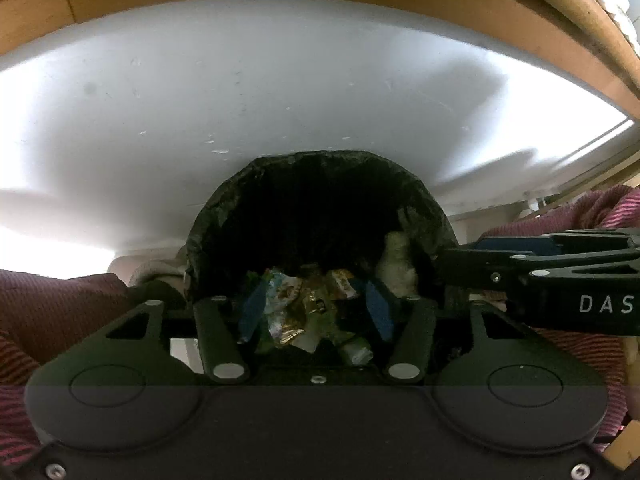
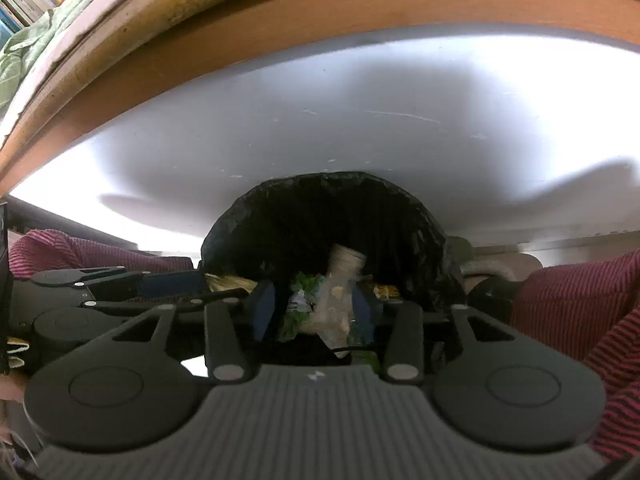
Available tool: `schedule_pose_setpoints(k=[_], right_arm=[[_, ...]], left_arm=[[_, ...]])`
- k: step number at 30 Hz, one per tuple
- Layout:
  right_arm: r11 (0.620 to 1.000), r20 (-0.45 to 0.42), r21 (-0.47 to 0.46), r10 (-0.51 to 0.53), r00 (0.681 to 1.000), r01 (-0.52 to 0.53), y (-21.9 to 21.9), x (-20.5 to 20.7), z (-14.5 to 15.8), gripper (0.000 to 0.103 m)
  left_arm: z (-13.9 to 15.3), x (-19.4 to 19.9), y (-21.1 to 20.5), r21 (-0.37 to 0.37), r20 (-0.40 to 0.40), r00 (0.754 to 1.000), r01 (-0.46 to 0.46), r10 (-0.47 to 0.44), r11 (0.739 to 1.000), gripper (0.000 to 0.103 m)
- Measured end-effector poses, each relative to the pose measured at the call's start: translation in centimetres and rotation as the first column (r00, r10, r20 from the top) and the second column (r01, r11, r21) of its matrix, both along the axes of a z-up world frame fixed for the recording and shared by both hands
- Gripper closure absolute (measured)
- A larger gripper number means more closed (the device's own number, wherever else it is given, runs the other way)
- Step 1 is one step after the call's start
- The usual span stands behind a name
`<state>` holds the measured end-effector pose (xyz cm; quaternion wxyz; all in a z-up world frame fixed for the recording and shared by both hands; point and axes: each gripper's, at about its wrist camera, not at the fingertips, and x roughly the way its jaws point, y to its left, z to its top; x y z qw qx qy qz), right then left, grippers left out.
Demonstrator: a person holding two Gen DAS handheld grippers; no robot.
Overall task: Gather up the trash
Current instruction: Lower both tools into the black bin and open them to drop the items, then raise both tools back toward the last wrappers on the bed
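- The white floor (image 1: pixel 280 92) filled the far half of both views, with a wooden frame (image 2: pixel 240 12) curving along its far edge; that side was open, while legs in striped red cloth (image 2: pixel 568 308) closed in on the left and right.
- The bin (image 1: pixel 320 200), lined with a black bag, stood straight ahead of and below both grippers, its mouth open toward us and its far rim touching nothing.
- We held the left gripper (image 1: pixel 316 312) over the left part of the mouth with its jaws half apart; a bundle of foil wrappers (image 1: pixel 296 312) sat between the blue pads, and we could not tell whether the pads pressed on it.
- We held the right gripper (image 2: pixel 316 312) just beside it, over the right part, also half apart, with a clear plastic wrapper (image 2: pixel 336 304) and green scraps between its pads; that piece looked blurred, so we judged it loose, its long side running near to far.
- Both hands were equally near; the rim on either side left little room.
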<state>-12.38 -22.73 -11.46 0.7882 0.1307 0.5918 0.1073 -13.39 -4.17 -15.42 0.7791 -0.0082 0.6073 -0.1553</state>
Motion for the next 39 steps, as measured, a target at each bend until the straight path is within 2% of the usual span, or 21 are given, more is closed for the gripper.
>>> schedule_pose_setpoints(k=[8, 21, 27, 30, 34, 36, 39], right_arm=[[1.0, 0.002, 0.002, -0.006, 1.0, 0.006, -0.1, -0.1, 0.1, 0.037], [1.0, 0.026, -0.009, -0.012, 1.0, 0.012, -0.4, -0.4, 1.0, 0.035], [1.0, 0.101, -0.004, 0.019, 0.995, -0.018, -0.7, -0.8, 3.2, 0.032], [0.998, 0.153, 0.037, 0.047, 0.987, -0.053, -1.4, -1.0, 5.1, 0.029], [0.995, 0.261, 0.043, 0.071, 0.963, -0.085, -2.5, -1.2, 8.2, 0.026], [0.995, 0.306, 0.039, 0.073, 0.949, -0.089, -2.9, -1.2, 9.5, 0.025], [0.995, 0.378, 0.039, 0.068, 0.923, -0.09, -3.4, -1.2, 11.6, 0.024]], left_arm=[[0.2, -0.1, 0.2, 0.009, 0.01, 1.0, -0.001, 0.001, 1.0, 0.028], [1.6, -0.5, 0.3, -0.001, 0.049, 0.999, 0.013, -0.013, 1.0, 0.025], [4.1, -1.3, 0.4, -0.024, 0.14, 0.989, 0.043, -0.039, 0.999, 0.024], [6.5, -2.4, 0.8, -0.063, 0.253, 0.965, 0.093, -0.074, 0.994, 0.019], [9.4, -3.8, 1.2, -0.072, 0.424, 0.901, 0.135, -0.092, 0.988, 0.012], [10.5, -4.1, 1.4, -0.076, 0.476, 0.875, 0.139, -0.086, 0.987, 0.011], [12.3, -4.0, 1.8, -0.101, 0.522, 0.851, 0.133, -0.061, 0.986, 0.007]])
